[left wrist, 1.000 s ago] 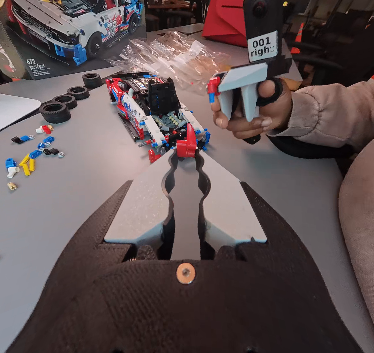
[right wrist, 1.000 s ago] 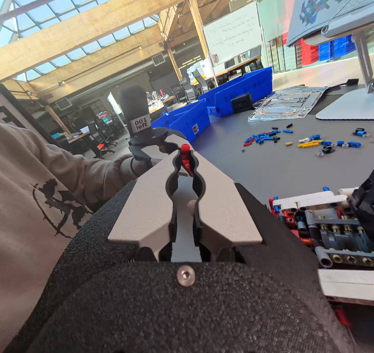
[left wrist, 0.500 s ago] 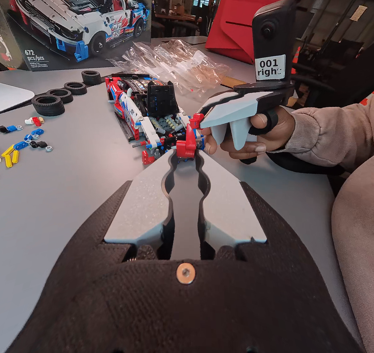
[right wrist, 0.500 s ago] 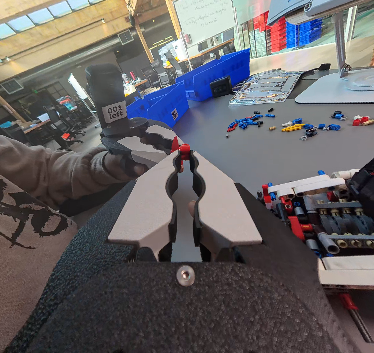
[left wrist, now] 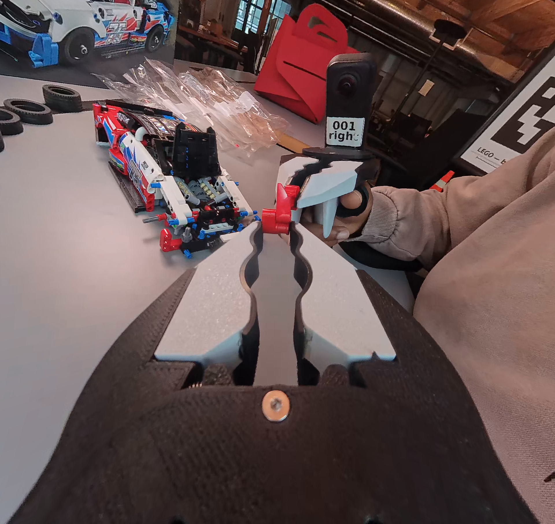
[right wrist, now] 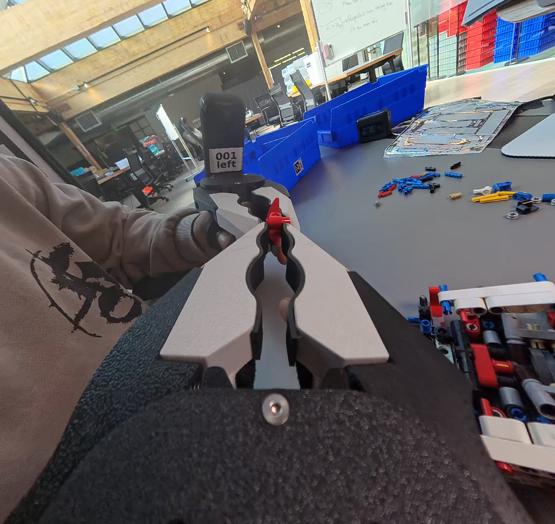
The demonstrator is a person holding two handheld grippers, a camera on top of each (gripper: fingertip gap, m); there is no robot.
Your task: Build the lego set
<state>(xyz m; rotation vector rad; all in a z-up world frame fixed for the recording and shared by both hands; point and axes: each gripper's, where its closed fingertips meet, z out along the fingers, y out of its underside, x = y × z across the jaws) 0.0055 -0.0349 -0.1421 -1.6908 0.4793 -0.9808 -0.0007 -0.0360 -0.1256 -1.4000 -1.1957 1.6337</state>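
Left wrist view, read from its left edge across: black tyres [left wrist: 28, 110] lie on the grey desk [left wrist: 60, 239], well left of the half-built car model [left wrist: 168, 176], with the set's box [left wrist: 84, 17] standing behind them. Beyond the car lie clear plastic bags [left wrist: 210, 104], and farther right of the car stands a red folded carton [left wrist: 300, 62]. Just right of the car's front end, above the desk, the left tongs [left wrist: 274, 229] stand slightly parted, their tips on either side of a small red piece [left wrist: 277, 214]; whether they press it cannot be told. The right tongs [left wrist: 295, 200], right of the car, are clenched on that same red piece, held by a hand [left wrist: 345, 212] in a beige sleeve.

Right wrist view, again from the left: the beige sleeve, then the left tongs [right wrist: 264, 209] meeting the right tongs [right wrist: 274, 229], which grip the red piece [right wrist: 274, 224]. Up and left of the car [right wrist: 495, 344], which fills the lower right corner, stand blue bins [right wrist: 300, 149]; above the car, loose small parts [right wrist: 450, 185] are scattered on the desk.
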